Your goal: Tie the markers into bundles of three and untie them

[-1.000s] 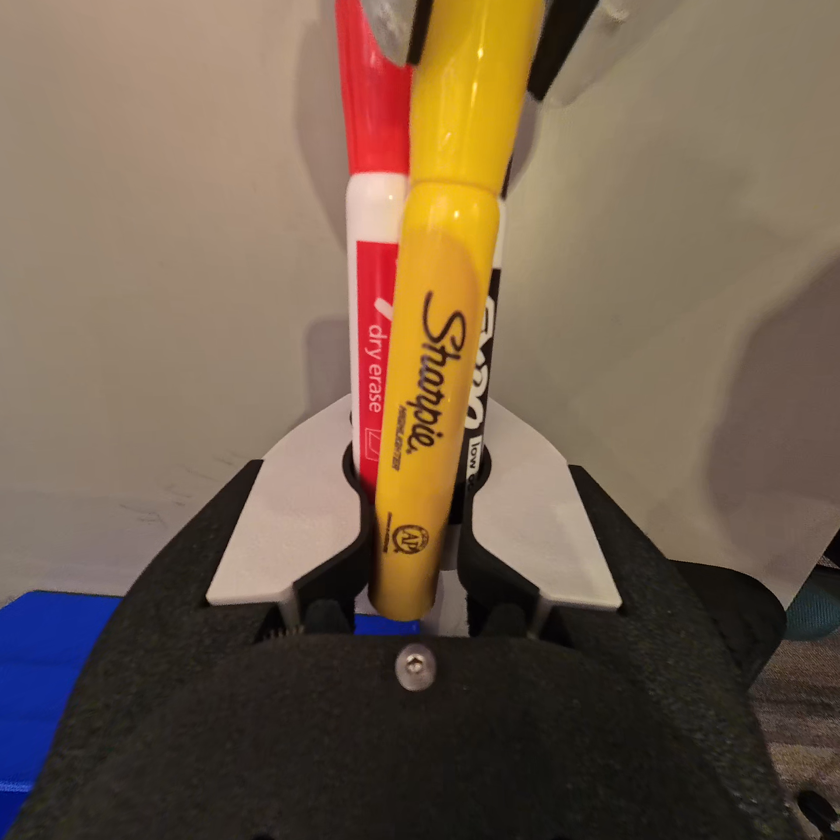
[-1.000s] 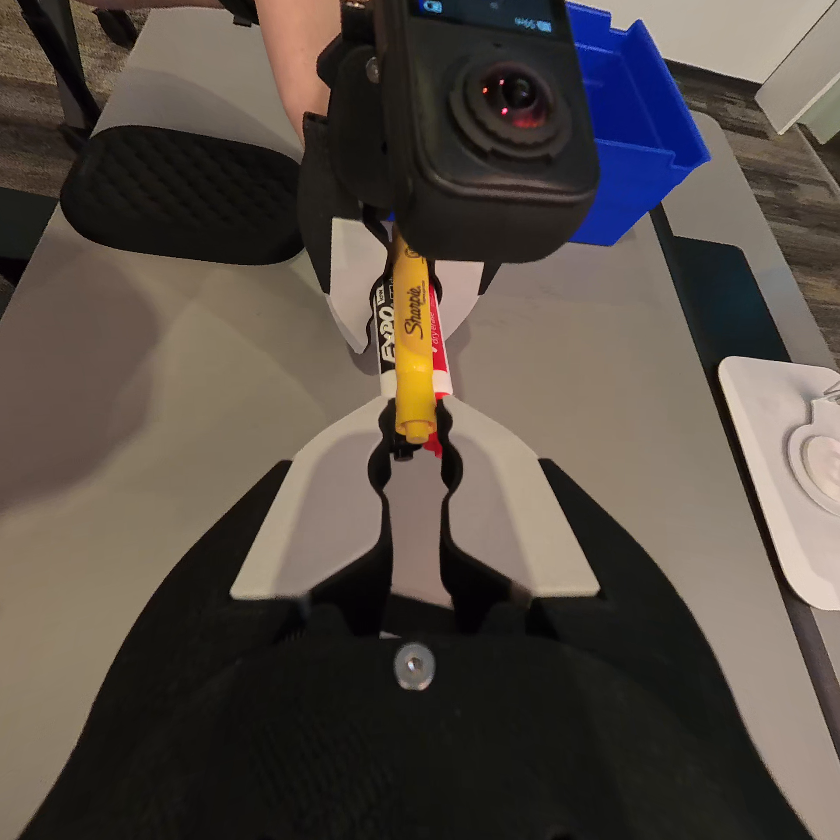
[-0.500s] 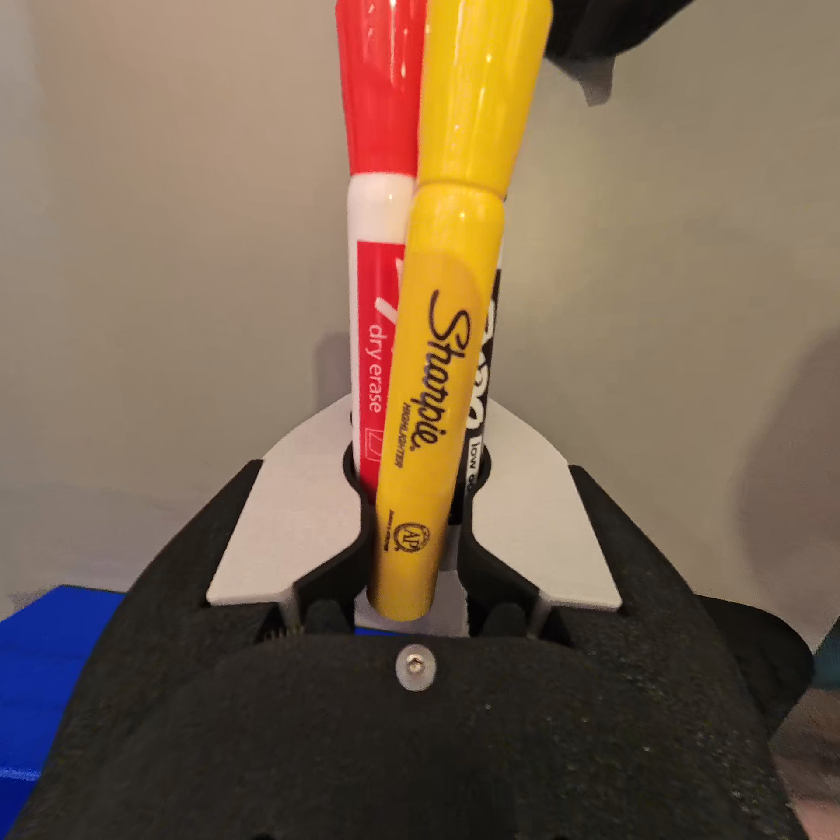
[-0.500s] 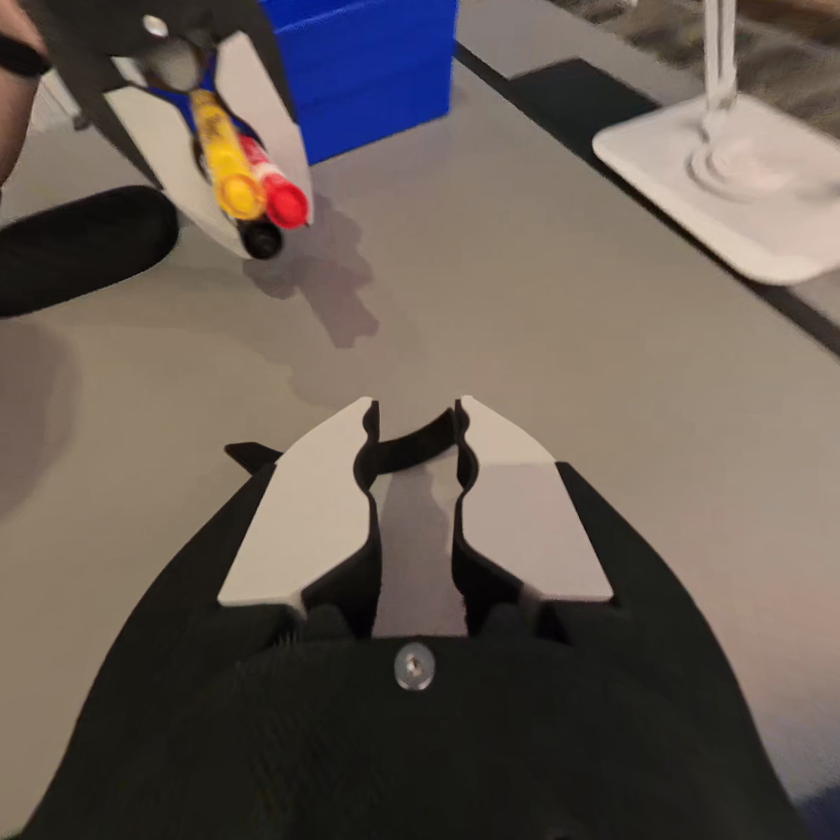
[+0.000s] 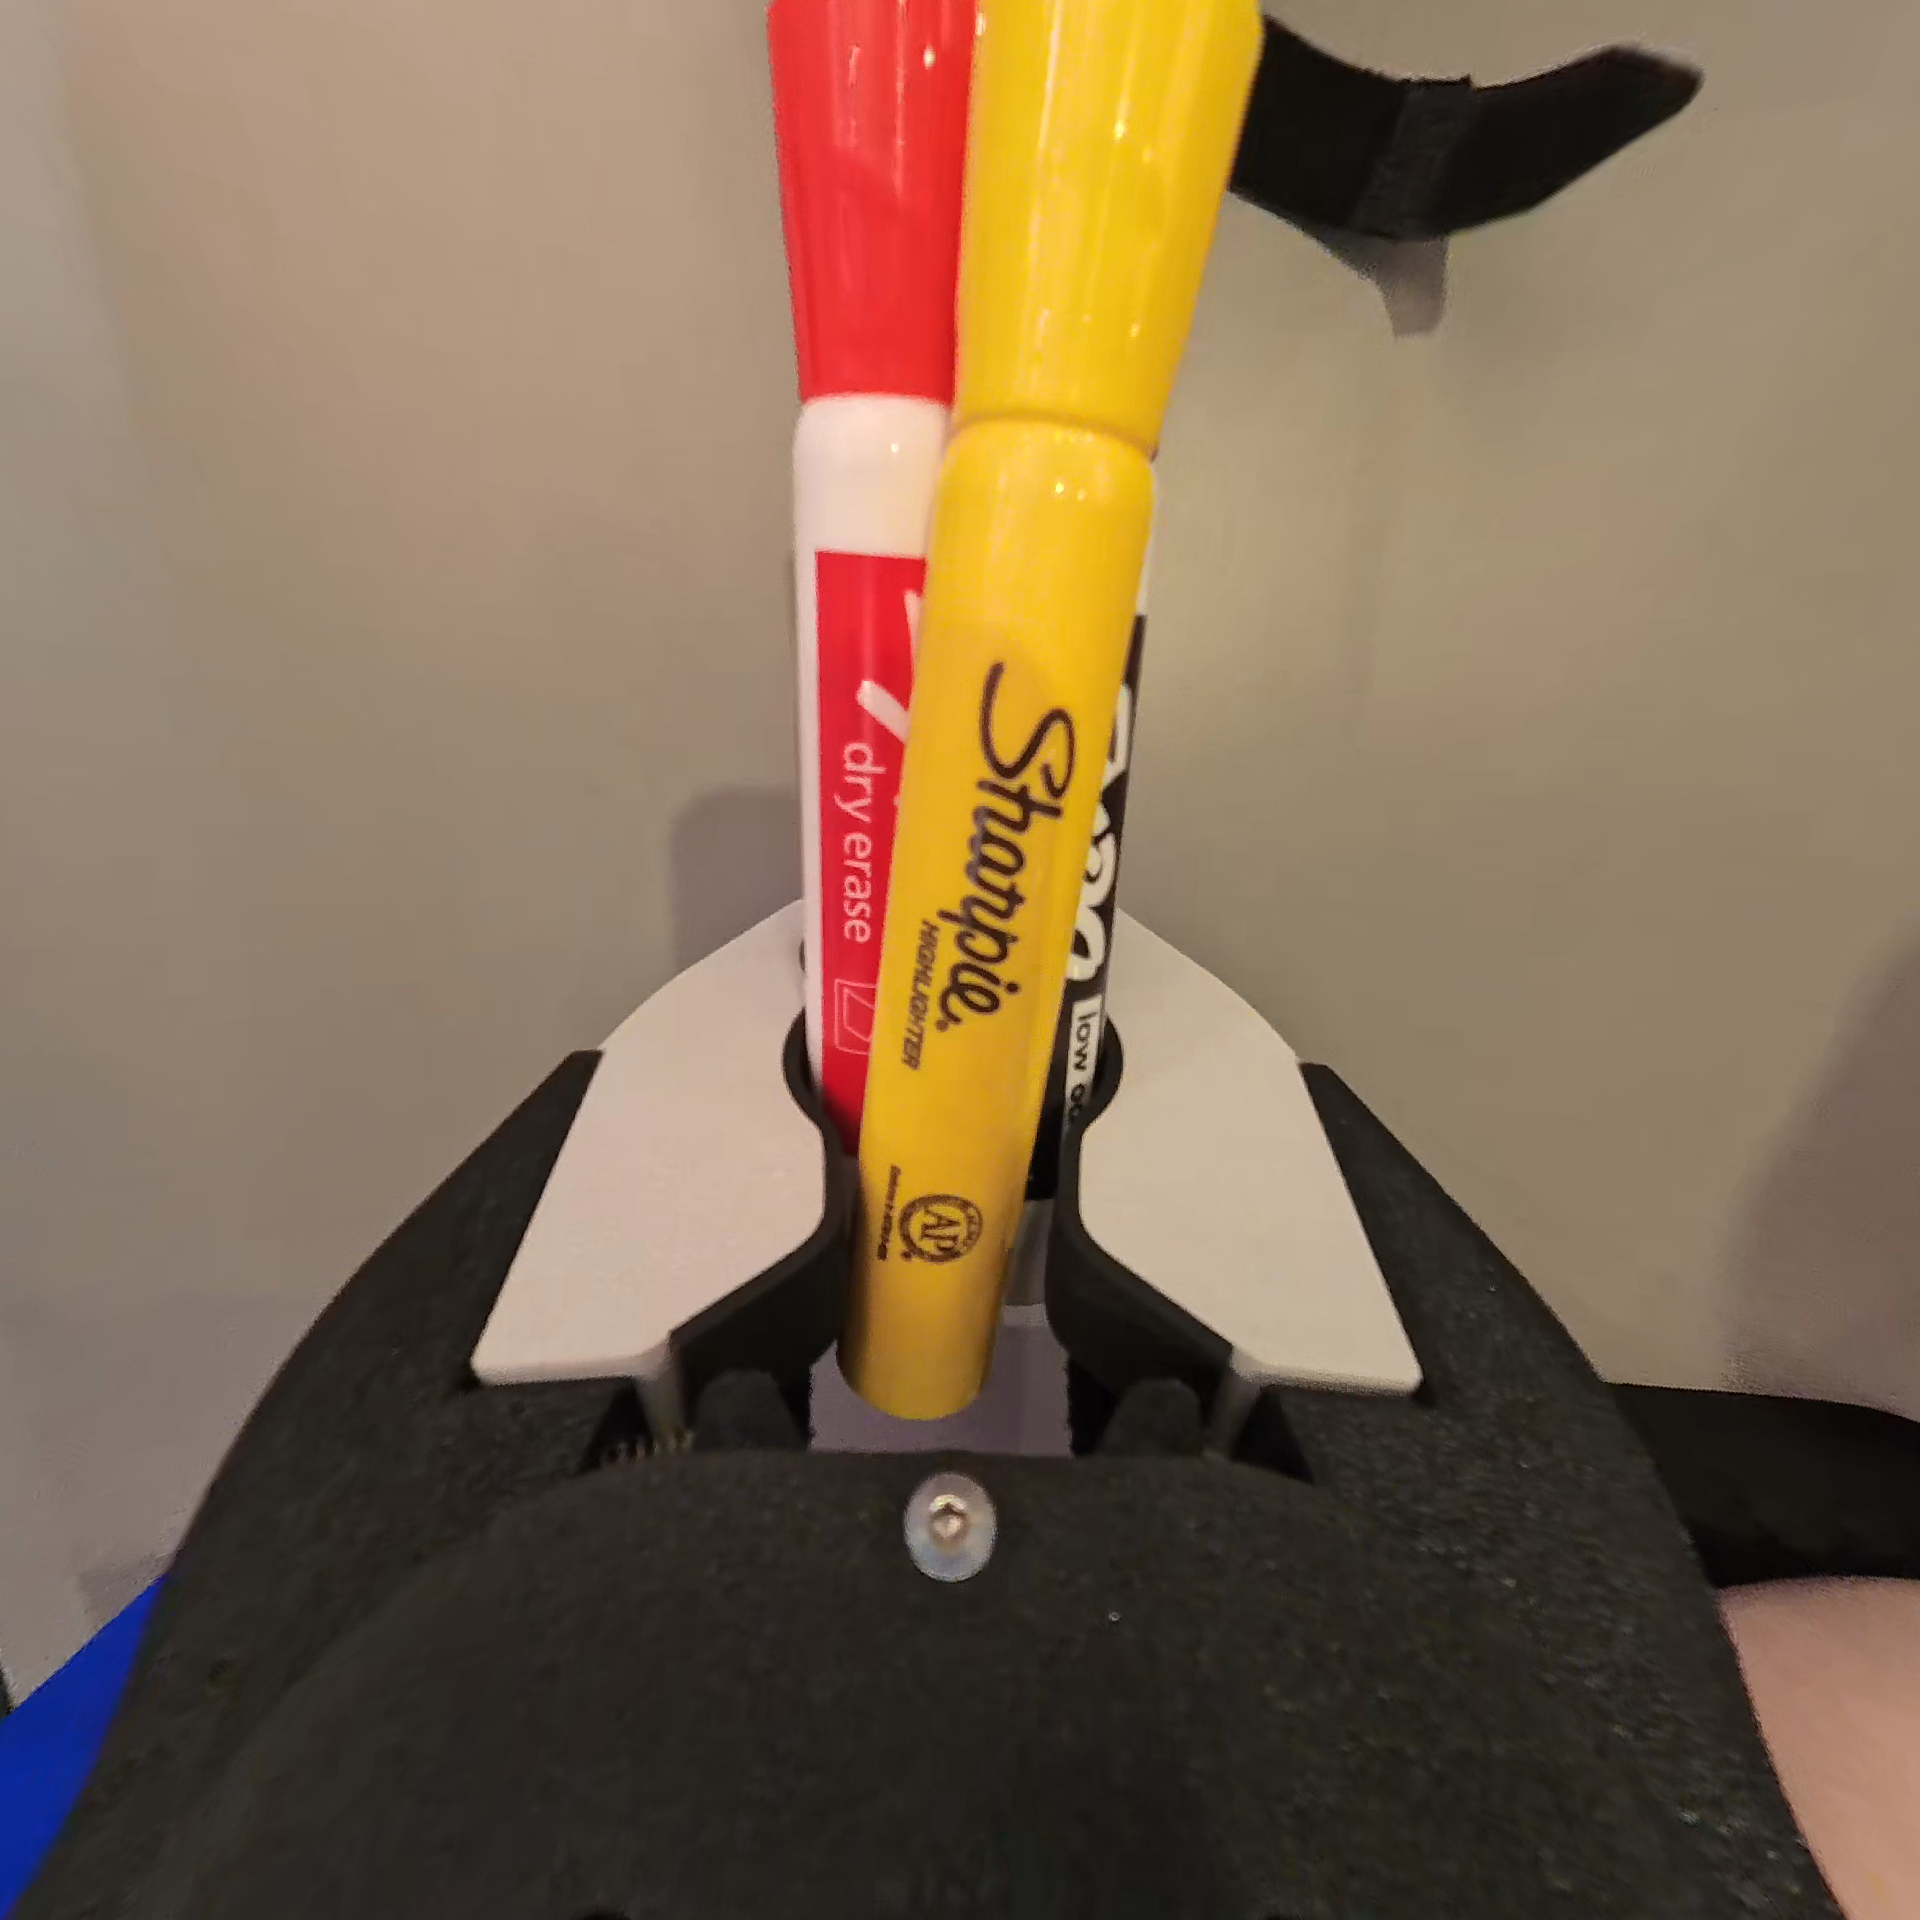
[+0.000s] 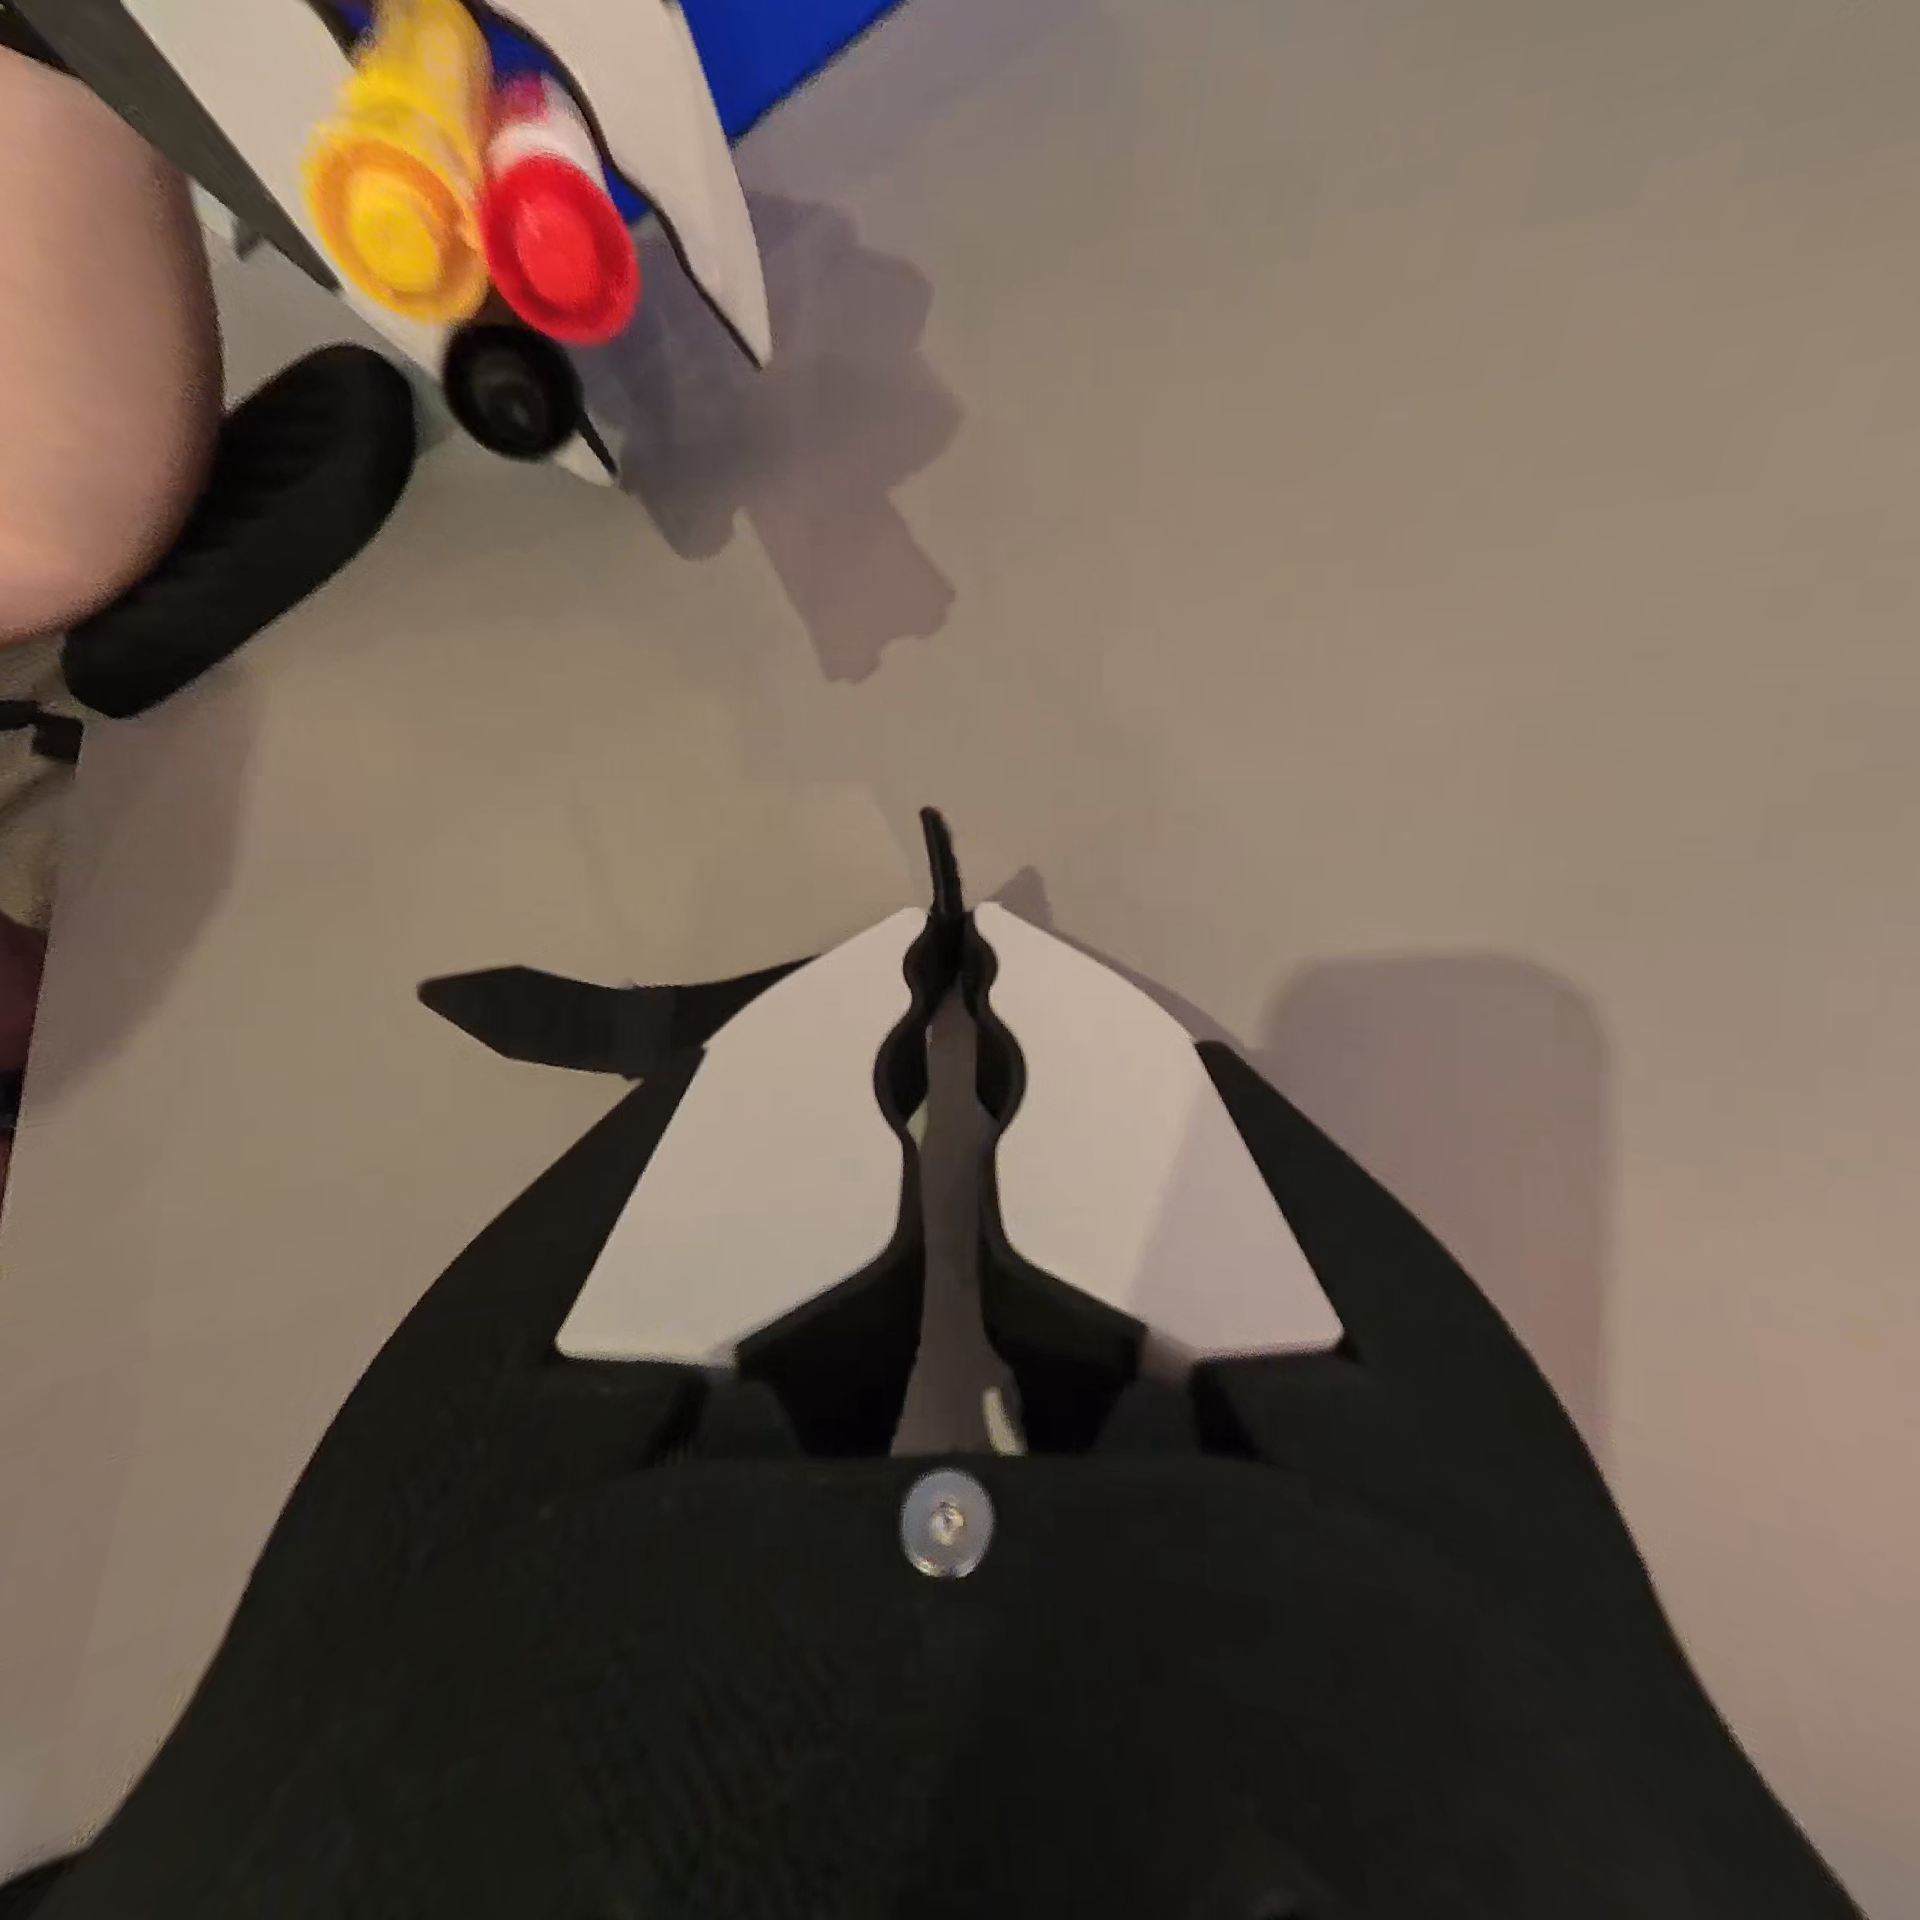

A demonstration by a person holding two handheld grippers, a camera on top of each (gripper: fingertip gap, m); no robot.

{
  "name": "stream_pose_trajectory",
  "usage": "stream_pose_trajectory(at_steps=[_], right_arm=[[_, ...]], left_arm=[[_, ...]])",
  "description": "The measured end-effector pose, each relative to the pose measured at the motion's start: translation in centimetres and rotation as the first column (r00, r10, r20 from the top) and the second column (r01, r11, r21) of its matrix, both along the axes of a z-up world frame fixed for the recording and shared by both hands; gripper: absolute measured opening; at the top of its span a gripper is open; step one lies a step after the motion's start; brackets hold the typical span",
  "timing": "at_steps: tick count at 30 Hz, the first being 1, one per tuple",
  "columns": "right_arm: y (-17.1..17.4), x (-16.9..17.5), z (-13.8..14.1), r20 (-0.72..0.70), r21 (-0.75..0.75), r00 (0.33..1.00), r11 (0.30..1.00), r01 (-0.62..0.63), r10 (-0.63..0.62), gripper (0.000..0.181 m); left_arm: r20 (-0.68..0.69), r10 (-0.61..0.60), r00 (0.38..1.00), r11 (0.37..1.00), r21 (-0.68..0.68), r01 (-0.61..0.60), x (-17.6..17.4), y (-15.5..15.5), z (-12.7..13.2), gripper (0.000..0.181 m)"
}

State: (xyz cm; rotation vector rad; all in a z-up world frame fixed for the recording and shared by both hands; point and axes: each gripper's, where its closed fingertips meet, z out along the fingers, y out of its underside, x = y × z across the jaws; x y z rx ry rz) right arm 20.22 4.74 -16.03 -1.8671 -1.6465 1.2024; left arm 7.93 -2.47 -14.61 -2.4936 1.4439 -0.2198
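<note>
My left gripper (image 5: 956, 935) is shut on three markers held side by side: a yellow highlighter (image 5: 1039, 727) in front, a red dry-erase marker (image 5: 862, 520) on the left and a black marker (image 5: 1101, 904) mostly hidden behind. The right wrist view shows their cap ends, yellow (image 6: 400, 239), red (image 6: 556, 260) and black (image 6: 509, 390), in the left gripper (image 6: 488, 260) above the grey table (image 6: 1351, 520). My right gripper (image 6: 948, 914) is shut on a black strap (image 6: 561, 1023) low over the table; the strap's end pokes past its fingertips. The strap also shows in the left wrist view (image 5: 1455, 135).
A blue bin (image 6: 790, 62) stands at the far edge behind the left gripper; its corner shows in the left wrist view (image 5: 62, 1704). A black padded rest (image 6: 239, 530) lies at the left. A person's arm (image 6: 83, 364) holds the left gripper. My hands' fingertips stand some 15 cm from each other.
My right gripper let go of the marker caps, drew back down to the table and shut on the black strap. The left gripper kept its hold on the three markers.
</note>
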Motion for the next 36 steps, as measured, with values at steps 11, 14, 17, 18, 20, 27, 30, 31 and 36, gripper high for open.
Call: stream_pose_trajectory(at_steps=[11,14,17,18,20,27,30,31,36], right_arm=[[1.0,-3.2,11.0,-0.370,0.615,0.928,0.760,0.211,0.042,0.004],[-1.3,-4.8,12.8,-0.408,0.718,0.901,0.662,0.216,0.148,0.004],[-3.4,-5.7,13.7,-0.405,0.796,0.884,0.566,0.215,0.234,0.004],[-4.2,-6.0,13.9,-0.400,0.814,0.878,0.542,0.209,0.262,0.004],[-5.5,-6.6,13.9,-0.384,0.841,0.869,0.506,0.190,0.312,0.004],[-8.7,-8.9,13.5,-0.299,0.916,0.855,0.378,0.133,0.424,0.004],[-9.2,-9.4,13.3,-0.290,0.921,0.856,0.367,0.129,0.427,0.004],[-9.0,-9.4,13.4,-0.293,0.921,0.861,0.363,0.139,0.415,0.004],[-8.3,-8.5,15.0,-0.362,0.875,0.848,0.454,0.166,0.387,0.004]], left_arm=[[0.047,-0.059,0.997,0.998,-0.024,0.060,2.0,-0.7,-0.8,0.043],[0.053,-0.057,0.997,0.998,-0.020,0.059,2.1,-0.8,-0.5,0.043],[0.035,-0.050,0.998,0.999,-0.012,0.051,1.6,-0.9,-0.6,0.043],[0.036,-0.047,0.998,0.999,-0.010,0.047,1.6,-0.9,-0.5,0.043],[0.045,-0.037,0.998,0.999,-0.008,0.037,1.4,-0.8,-0.4,0.043],[0.032,-0.027,0.999,0.999,0.032,0.026,1.0,-0.5,0.4,0.043],[0.021,-0.018,1.000,0.999,0.050,0.017,0.7,-0.4,0.9,0.043],[0.019,-0.015,1.000,0.999,0.052,0.014,0.6,-0.5,1.0,0.043],[0.024,-0.024,0.999,0.999,0.049,0.023,0.7,-0.7,1.2,0.043]])
